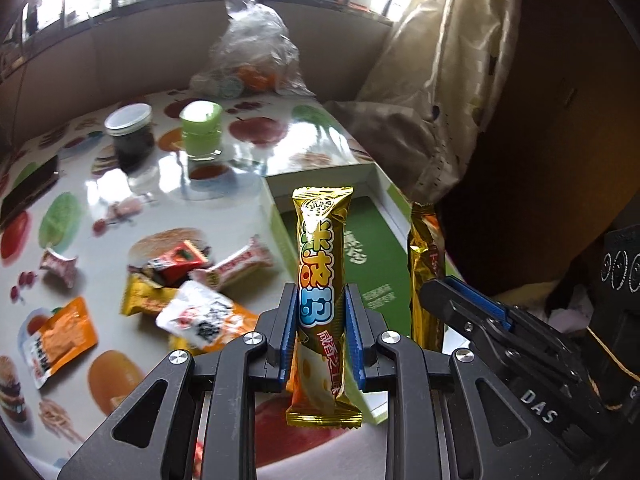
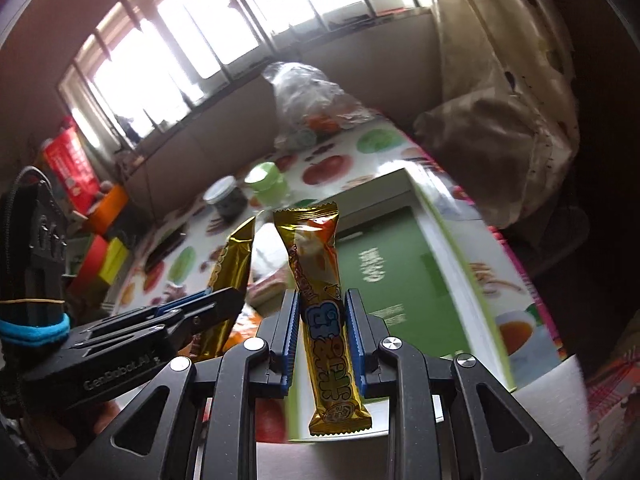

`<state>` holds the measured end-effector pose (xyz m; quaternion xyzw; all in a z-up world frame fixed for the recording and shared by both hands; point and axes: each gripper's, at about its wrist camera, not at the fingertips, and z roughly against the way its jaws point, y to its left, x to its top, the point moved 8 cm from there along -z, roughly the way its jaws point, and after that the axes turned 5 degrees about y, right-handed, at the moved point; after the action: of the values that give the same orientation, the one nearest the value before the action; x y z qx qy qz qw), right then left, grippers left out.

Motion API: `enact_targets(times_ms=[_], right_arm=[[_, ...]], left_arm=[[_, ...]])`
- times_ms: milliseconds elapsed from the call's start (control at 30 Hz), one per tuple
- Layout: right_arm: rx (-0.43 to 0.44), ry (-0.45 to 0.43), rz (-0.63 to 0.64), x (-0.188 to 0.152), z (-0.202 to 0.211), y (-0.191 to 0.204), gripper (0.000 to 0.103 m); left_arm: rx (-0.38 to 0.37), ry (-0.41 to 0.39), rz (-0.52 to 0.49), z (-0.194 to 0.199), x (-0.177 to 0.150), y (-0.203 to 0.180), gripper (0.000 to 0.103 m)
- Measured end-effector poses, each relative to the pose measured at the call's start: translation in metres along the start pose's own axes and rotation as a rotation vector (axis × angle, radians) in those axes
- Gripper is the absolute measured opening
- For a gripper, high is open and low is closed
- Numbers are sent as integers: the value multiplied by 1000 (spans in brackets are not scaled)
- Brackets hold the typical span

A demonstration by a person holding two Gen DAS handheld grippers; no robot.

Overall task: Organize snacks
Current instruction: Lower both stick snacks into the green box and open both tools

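Note:
My left gripper (image 1: 321, 300) is shut on a gold snack bar (image 1: 320, 276) with coloured letters, held upright above the near edge of an open box with a green floor (image 1: 372, 256). To its right, the right gripper (image 1: 448, 284) grips a second gold bar (image 1: 424, 264). In the right wrist view, my right gripper (image 2: 322, 304) is shut on that gold bar (image 2: 324, 288), upside down, in front of the green-floored box (image 2: 384, 264). The left gripper (image 2: 224, 292) with its bar (image 2: 232, 264) shows at left.
Several loose snack packets (image 1: 188, 280) lie on the fruit-print table (image 1: 80, 208) left of the box. A dark jar (image 1: 130, 136) and a green-lidded jar (image 1: 202, 128) stand farther back, with a clear plastic bag (image 1: 252, 52) behind. A curtain (image 1: 440, 80) hangs right.

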<state>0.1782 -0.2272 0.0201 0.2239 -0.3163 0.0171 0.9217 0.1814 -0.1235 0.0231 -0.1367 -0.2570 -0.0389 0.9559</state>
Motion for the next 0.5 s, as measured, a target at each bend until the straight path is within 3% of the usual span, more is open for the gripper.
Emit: enact_targets(times_ms=[500], right_arm=[[-108, 62, 16, -3, -26, -42, 22]], left_arm=[[-29, 85, -27, -47, -2, -30, 24]])
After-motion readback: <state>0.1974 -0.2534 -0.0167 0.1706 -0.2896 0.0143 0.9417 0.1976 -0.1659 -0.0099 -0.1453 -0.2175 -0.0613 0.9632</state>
